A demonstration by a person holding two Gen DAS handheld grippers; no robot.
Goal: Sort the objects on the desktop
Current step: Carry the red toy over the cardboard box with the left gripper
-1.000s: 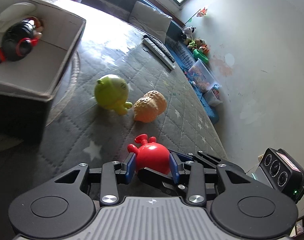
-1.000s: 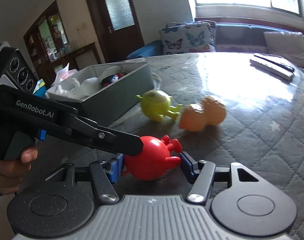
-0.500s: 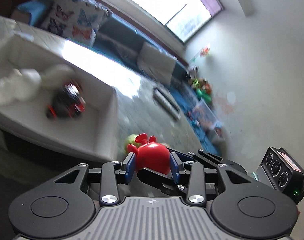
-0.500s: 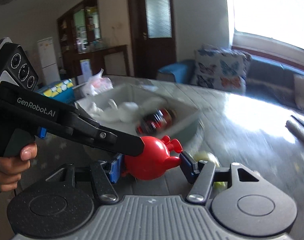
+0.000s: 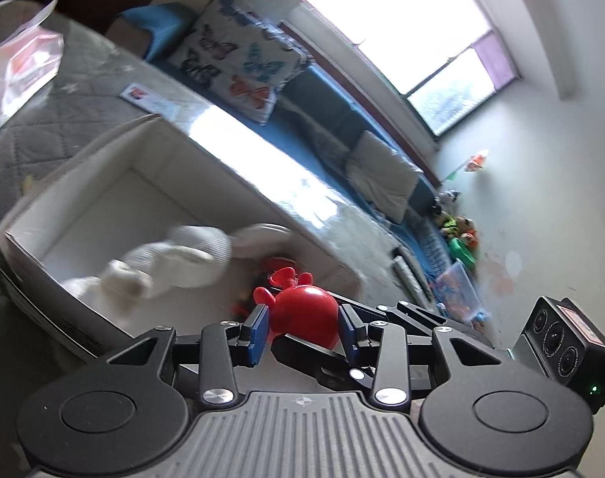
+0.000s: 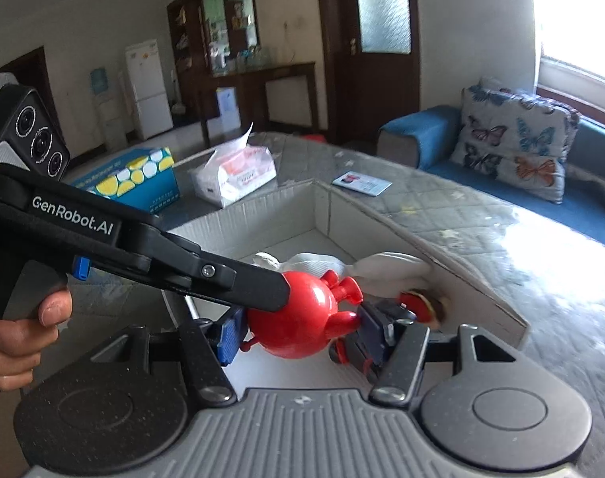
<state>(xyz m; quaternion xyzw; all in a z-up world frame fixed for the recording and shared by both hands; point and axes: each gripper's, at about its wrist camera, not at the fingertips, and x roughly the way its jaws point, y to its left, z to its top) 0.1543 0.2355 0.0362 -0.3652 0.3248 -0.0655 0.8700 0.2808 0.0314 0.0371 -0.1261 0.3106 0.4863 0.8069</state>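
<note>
Blown-out window (image 5: pixel 406 36) glare, fisheye edges, motion-blurred

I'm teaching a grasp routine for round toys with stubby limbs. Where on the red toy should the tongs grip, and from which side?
Grip the red toy across its round body, at the widest part, coming from its smooth rear with the stubby limbs pointing away. The left tongs hold it so: blue pads on opposite flanks, above the white box. The limbs look too small and tapered to pinch.
</note>
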